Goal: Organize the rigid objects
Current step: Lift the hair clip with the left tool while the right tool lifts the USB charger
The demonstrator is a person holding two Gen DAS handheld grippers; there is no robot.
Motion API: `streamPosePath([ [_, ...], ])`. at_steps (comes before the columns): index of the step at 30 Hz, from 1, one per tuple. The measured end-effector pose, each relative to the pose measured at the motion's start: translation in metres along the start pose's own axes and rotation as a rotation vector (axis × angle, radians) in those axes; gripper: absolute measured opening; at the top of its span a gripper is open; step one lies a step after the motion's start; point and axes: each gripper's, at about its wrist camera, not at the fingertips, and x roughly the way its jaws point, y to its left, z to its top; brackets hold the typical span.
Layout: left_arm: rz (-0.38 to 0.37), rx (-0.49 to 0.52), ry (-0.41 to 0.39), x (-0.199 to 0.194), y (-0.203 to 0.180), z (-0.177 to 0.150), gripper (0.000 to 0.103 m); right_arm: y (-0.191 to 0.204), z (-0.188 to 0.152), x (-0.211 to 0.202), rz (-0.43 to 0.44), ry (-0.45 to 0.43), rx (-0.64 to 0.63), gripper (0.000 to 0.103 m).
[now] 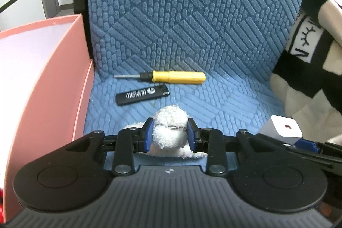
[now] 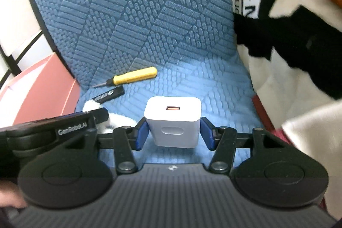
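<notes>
My left gripper (image 1: 170, 134) is shut on a white fluffy plush toy (image 1: 170, 121) on the blue seat cushion (image 1: 213, 99). My right gripper (image 2: 173, 131) is shut on a white USB charger block (image 2: 173, 121), which also shows in the left wrist view (image 1: 282, 128). A yellow-handled screwdriver (image 1: 171, 76) lies at the back of the seat, with a black lighter (image 1: 142, 95) just in front of it. Both show in the right wrist view, the screwdriver (image 2: 132, 76) and the lighter (image 2: 109, 94) at the left. The left gripper (image 2: 53, 127) is seen there beside the plush (image 2: 119, 119).
A pink open box (image 1: 42, 78) stands at the left of the seat; it also shows in the right wrist view (image 2: 42, 89). A black, white and cream blanket (image 1: 310, 57) lies at the right (image 2: 288, 35). The blue chair back (image 1: 192, 3) rises behind.
</notes>
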Motion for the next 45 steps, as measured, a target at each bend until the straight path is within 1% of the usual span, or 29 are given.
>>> streamPosePath([
  [1,-0.002,-0.002,0.004,-0.003,0.000,-0.003,0.037,0.005,-0.002,0.003,-0.004,-0.002,-0.004,0.055],
  [4,-0.012,0.004,0.012,-0.010,-0.002,-0.014,0.037,0.009,-0.011,-0.015,-0.010,-0.007,-0.011,0.055],
  [8,-0.023,0.025,0.023,-0.024,-0.006,-0.032,0.037,0.017,-0.024,-0.030,-0.003,0.011,-0.006,0.055],
  [13,-0.034,0.043,0.039,-0.041,-0.009,-0.054,0.037,0.013,-0.048,-0.056,-0.002,0.058,0.026,0.055],
  [18,-0.037,0.042,0.048,-0.058,-0.008,-0.071,0.037,0.007,-0.064,-0.072,-0.012,0.099,0.048,0.055],
  [21,-0.037,0.040,0.047,-0.062,-0.006,-0.075,0.037,0.005,-0.070,-0.070,-0.021,0.110,0.050,0.055],
  [24,-0.034,0.038,0.046,-0.062,-0.004,-0.075,0.037,0.002,-0.070,-0.058,-0.027,0.125,0.059,0.055],
  [29,-0.037,0.036,0.043,-0.059,-0.003,-0.073,0.037,-0.001,-0.060,-0.039,-0.036,0.112,0.052,0.054],
  [35,-0.047,0.030,0.044,-0.056,-0.002,-0.069,0.037,-0.011,-0.054,-0.013,-0.043,0.129,0.077,0.053],
  [41,-0.048,0.024,0.041,-0.054,-0.002,-0.069,0.037,-0.013,-0.055,-0.012,-0.039,0.114,0.084,0.053],
  [45,-0.048,0.012,0.038,-0.053,-0.002,-0.068,0.037,-0.012,-0.059,-0.020,-0.038,0.094,0.080,0.057],
])
